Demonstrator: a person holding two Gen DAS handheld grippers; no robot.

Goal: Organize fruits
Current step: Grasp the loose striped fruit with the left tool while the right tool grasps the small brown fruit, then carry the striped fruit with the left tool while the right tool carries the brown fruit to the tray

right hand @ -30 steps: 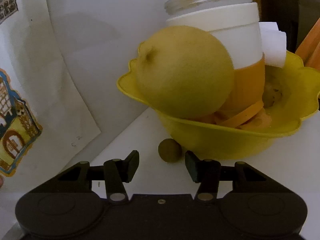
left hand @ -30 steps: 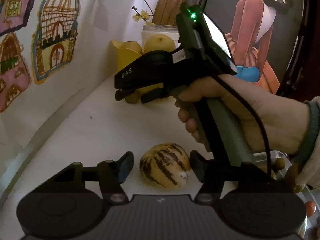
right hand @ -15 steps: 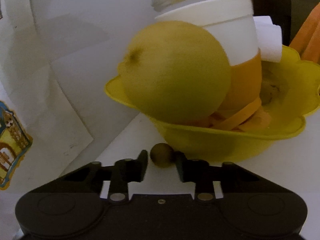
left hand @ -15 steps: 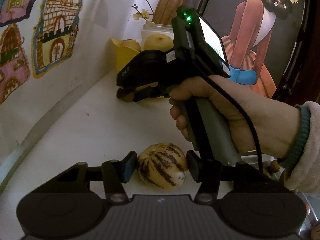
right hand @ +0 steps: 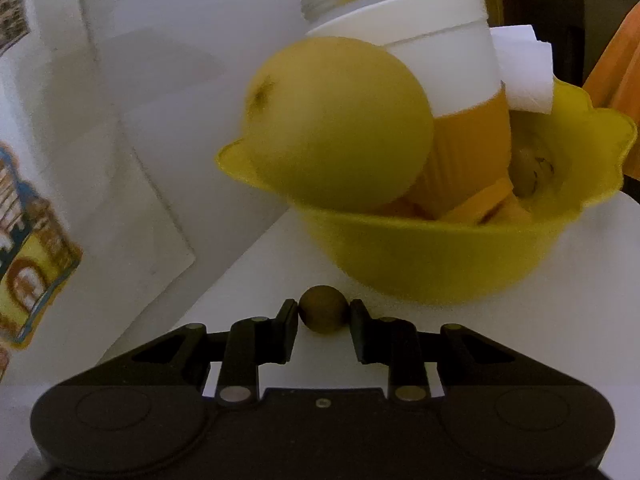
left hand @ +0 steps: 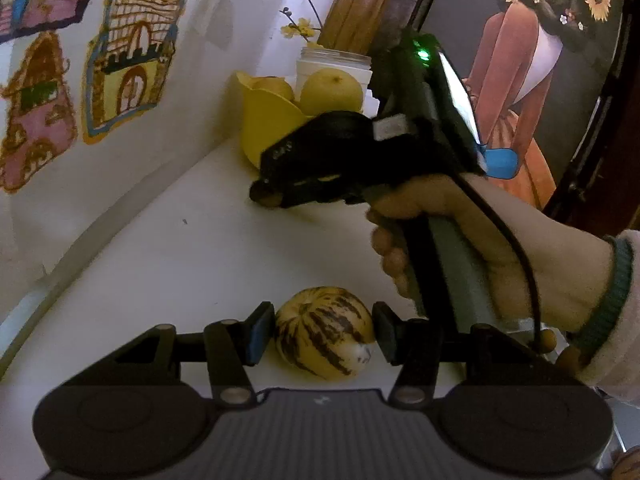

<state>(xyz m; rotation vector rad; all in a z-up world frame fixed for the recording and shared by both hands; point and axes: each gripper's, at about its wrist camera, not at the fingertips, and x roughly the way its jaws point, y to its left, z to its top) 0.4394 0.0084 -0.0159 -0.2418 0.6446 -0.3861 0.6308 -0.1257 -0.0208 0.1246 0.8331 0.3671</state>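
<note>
Black right gripper [left hand: 266,196], black cable [left hand: 516,240] — green-cuffed sleeve [left hand: 612,304]

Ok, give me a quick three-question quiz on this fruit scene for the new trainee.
1. True or false: the right gripper is shut on the small brown fruit.
2. The yellow bowl holds: A a large yellow fruit; B a banana; C grapes.
3. Is the striped fruit inside the bowl?
Key: 1 true. 2 A. 3 no, it is on the white table.
</note>
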